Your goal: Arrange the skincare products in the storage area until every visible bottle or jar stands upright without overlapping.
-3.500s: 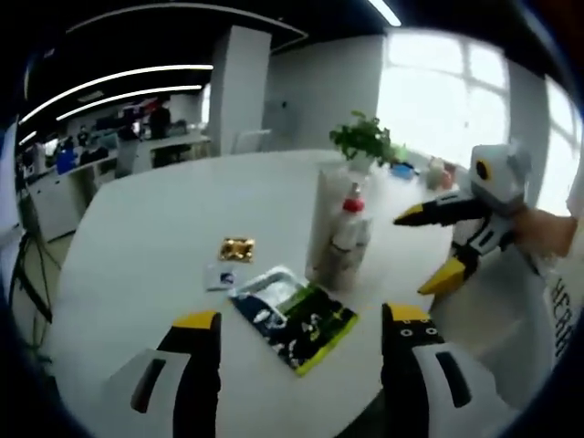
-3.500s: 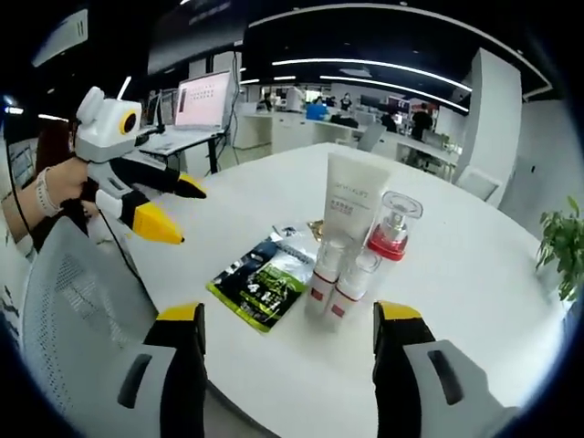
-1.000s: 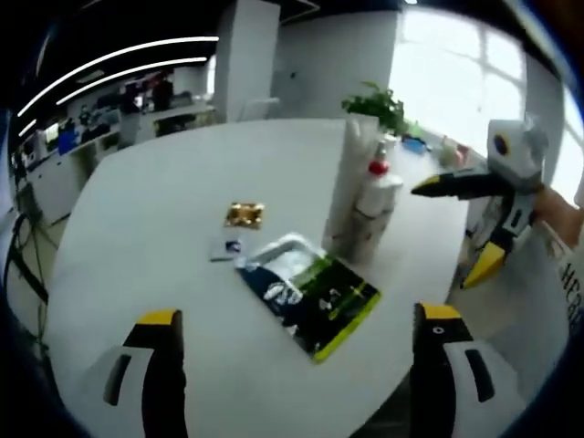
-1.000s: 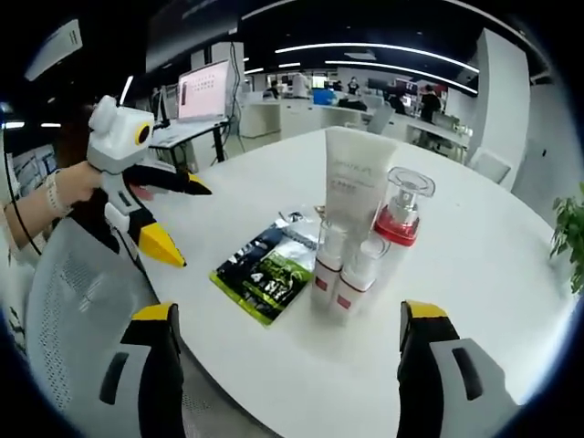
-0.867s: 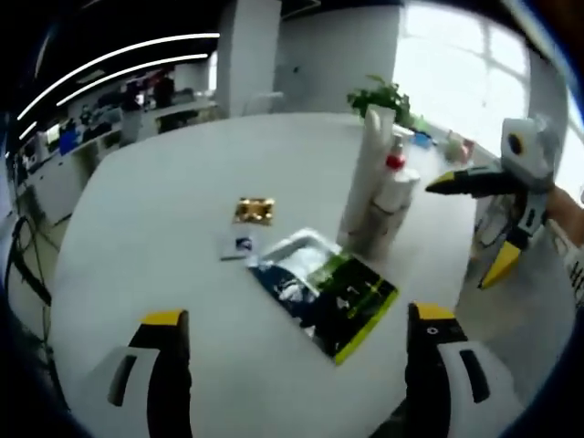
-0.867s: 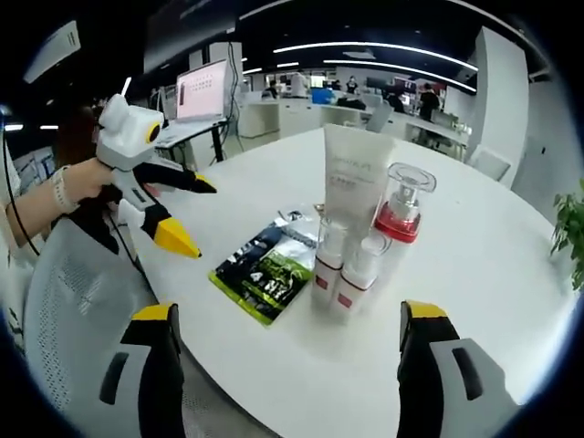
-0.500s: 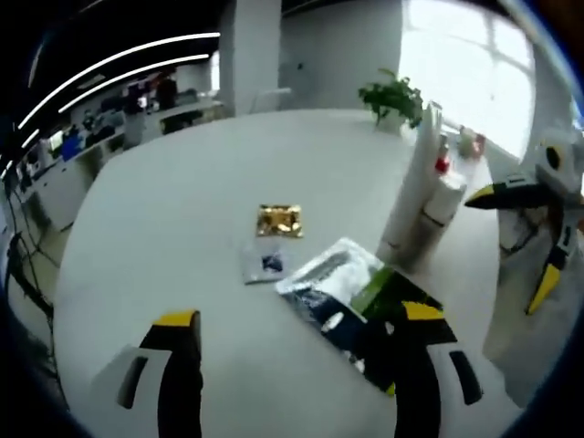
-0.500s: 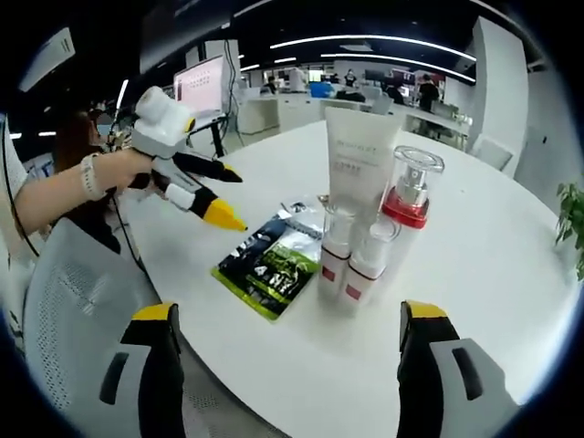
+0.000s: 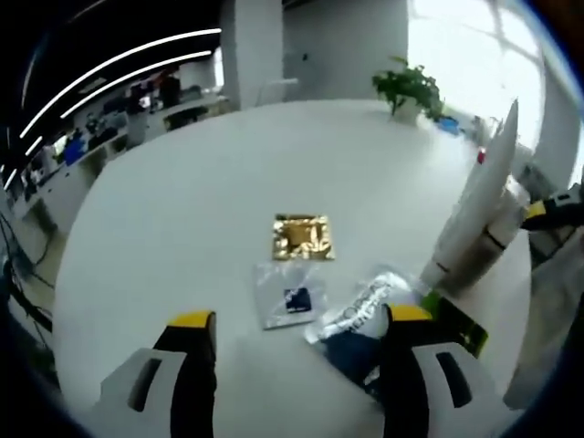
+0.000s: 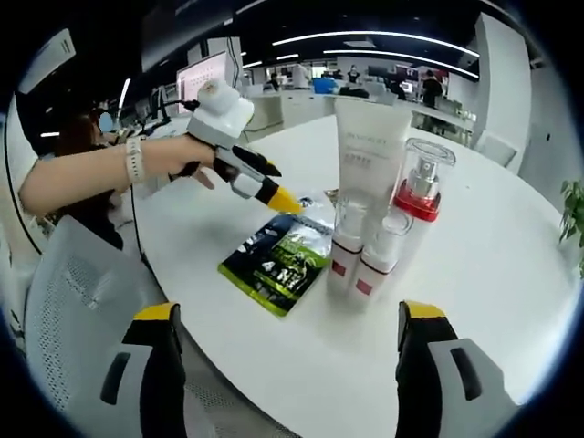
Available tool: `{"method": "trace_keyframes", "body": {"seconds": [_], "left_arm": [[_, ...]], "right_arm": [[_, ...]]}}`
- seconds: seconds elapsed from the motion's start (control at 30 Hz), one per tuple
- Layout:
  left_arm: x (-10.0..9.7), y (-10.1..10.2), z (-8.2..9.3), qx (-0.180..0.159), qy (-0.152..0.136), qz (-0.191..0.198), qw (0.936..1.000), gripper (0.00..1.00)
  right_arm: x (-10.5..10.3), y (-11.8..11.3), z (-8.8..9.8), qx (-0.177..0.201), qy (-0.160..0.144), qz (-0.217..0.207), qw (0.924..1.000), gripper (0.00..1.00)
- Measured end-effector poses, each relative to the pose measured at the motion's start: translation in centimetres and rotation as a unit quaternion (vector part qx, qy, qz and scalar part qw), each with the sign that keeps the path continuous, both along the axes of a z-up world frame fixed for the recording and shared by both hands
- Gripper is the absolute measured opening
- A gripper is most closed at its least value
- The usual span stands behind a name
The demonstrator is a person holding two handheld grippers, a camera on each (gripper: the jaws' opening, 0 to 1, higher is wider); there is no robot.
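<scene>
Round white table, seen from two sides. In the right gripper view, a tight cluster of skincare products near the middle: tall white tube upright, clear pump bottle with a red collar just beside it, and two small clear bottles with red bands standing in front, all upright and touching or nearly so. Just beside the cluster, lying flat, a dark green sachet with a yellow-green edge. Left gripper reaching in from the left of that view, held in a person's hand, yellow tips above the far end of the sachet, jaws close together there; whether touching the sachet cannot be told. In the left gripper view, left gripper with jaws spread apart and nothing between them, hovering over the table just short of a small clear packet and a gold foil packet, the two lying flat and near each other. Silver end of the sachet beside the clear packet, white tube leaning across the right of that view. Right gripper with jaws wide apart, empty, near the table edge above a white mesh chair back. Potted plant at the far side of the table.
</scene>
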State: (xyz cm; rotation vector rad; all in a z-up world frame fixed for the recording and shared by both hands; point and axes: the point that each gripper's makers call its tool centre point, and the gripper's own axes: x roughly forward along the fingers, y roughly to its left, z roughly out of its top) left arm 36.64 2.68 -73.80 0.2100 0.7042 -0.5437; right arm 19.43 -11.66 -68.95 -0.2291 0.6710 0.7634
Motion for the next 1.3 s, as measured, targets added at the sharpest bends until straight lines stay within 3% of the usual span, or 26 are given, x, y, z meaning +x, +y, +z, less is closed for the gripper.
{"method": "trace_keyframes", "body": {"seconds": [0.23,0.3,0.57,0.77,1.3], "left_arm": [[1.3,-0.3,-1.2,0.019,0.032,-0.011,0.9992,0.53],[0.7,-0.3,-1.2,0.033,0.042,-0.02,0.9984,0.54],[1.9,-0.7,-2.0,0.06,0.071,-0.036,0.995,0.54],[1.8,-1.6,-2.3,0.075,0.079,-0.041,0.9931,0.54],[2.9,-1.5,-2.8,0.098,0.131,-0.024,0.9862,0.48]], "right_arm": [[-0.4,0.3,-0.6,0.001,0.01,0.005,0.9999,0.97],[-0.6,0.6,-0.8,0.001,0.012,0.008,0.9999,0.97],[-0.9,1.0,-1.1,0.002,0.017,0.016,0.9997,0.96],[-1.0,0.9,-1.3,0.002,0.022,0.015,0.9996,0.96],[-1.6,1.0,-2.1,0.003,0.034,0.019,0.9992,0.94]]}}
